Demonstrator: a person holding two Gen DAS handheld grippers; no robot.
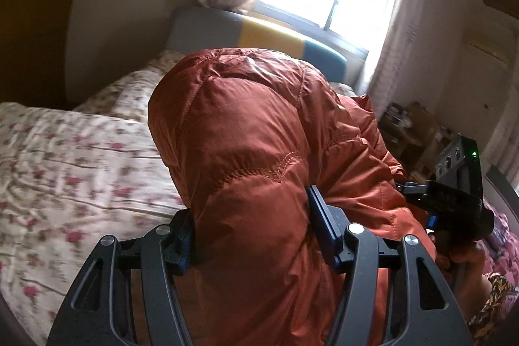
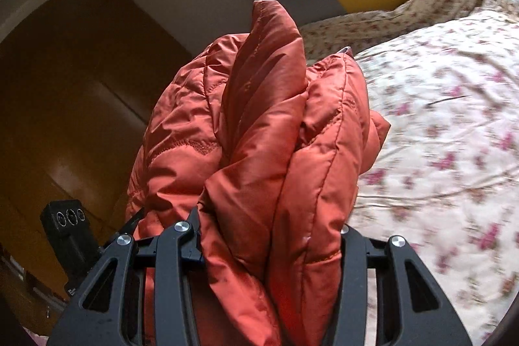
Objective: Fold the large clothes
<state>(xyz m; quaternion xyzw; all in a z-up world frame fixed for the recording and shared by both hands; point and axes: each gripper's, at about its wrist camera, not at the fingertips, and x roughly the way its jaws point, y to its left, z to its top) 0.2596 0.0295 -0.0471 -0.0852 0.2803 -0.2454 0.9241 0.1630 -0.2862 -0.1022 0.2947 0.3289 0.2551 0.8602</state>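
In the left wrist view the rust-orange quilted jacket (image 1: 246, 132), glossy and puffy, bulges up and away from the left gripper (image 1: 253, 235), whose fingers pinch a thick fold above the floral bedspread (image 1: 65, 158). In the right wrist view the folded bundle (image 2: 269, 125) stands long-axis upward, clamped by the right gripper (image 2: 269, 235); no writing is legible.
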